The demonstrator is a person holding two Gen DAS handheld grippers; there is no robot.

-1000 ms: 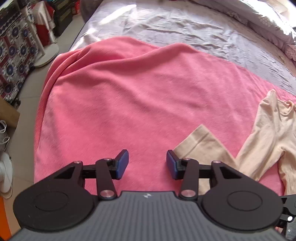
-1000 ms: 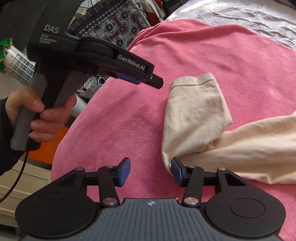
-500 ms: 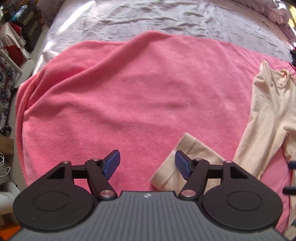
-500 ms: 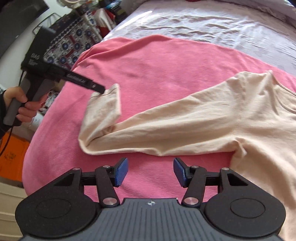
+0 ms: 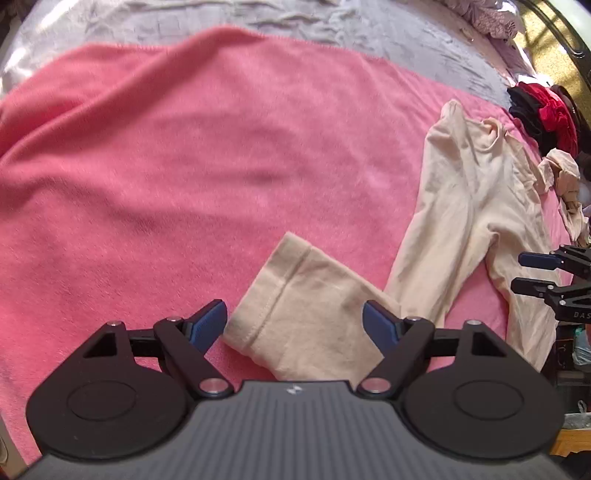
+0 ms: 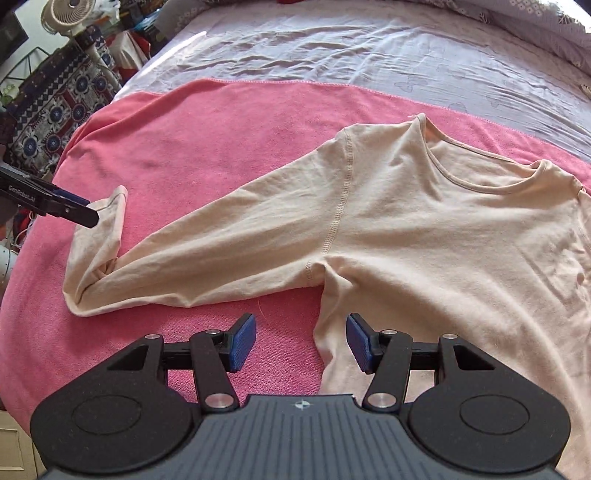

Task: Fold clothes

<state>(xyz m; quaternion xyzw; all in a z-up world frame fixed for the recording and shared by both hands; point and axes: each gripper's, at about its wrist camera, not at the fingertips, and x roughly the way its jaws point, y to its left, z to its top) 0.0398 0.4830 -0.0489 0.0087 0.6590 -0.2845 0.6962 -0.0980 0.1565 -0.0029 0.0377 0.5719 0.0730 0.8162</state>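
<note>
A grey sheet (image 6: 332, 48) covered the sunlit bed. A fan (image 6: 61, 13) stood beside a patterned cloth (image 6: 48, 110).

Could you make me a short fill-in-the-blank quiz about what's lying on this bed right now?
1. The long-sleeved shirt lying on the bed is ____ in colour.
2. Under it lies a ____ blanket.
3. The sleeve is bent back near its ____, by the left hand-held gripper.
4. The jaws of the right hand-held gripper are ____, over the shirt's side edge.

Missing words: beige; pink; cuff; open
</note>
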